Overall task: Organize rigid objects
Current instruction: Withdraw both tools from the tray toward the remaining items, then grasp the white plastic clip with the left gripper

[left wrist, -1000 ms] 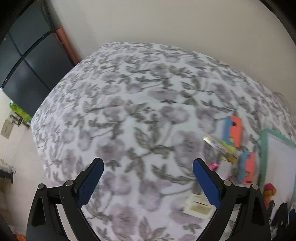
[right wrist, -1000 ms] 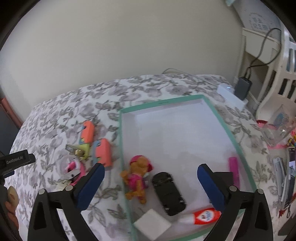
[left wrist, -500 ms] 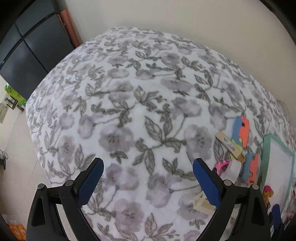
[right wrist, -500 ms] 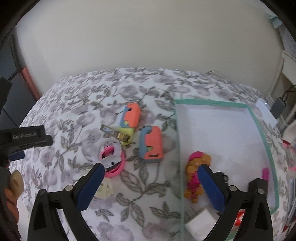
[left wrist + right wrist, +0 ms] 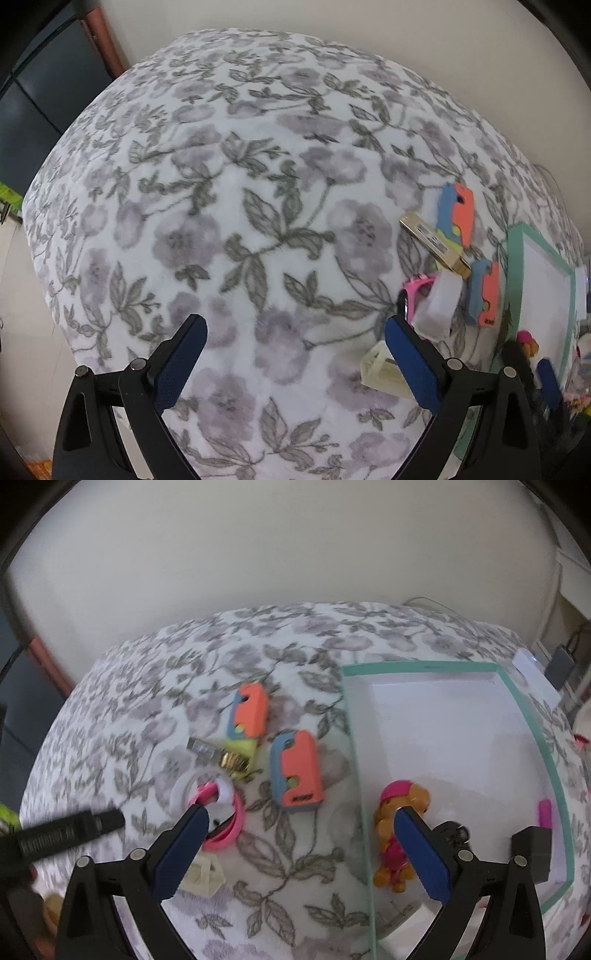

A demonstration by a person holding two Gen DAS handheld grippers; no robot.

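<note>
Both grippers hang with jaws spread wide, gripping nothing. The right gripper (image 5: 301, 847) partly covers a pink ring (image 5: 227, 829), a pale clear box (image 5: 203, 877) and the toy pup (image 5: 397, 834) lying inside the teal-rimmed tray (image 5: 421, 667); a dark toy car (image 5: 452, 834) behind its finger is barely legible. Two orange-and-blue cases (image 5: 299, 775) and a gold-ended stick (image 5: 218, 755) lie on the floral cloth (image 5: 240, 192) left of the tray. The near case's dark label is too blurred to read. The left gripper (image 5: 293, 356) hovers over bare cloth.

A floral bedspread (image 5: 258, 192) meets a plain wall (image 5: 258, 554), dark cabinet (image 5: 33, 110) alongside.
</note>
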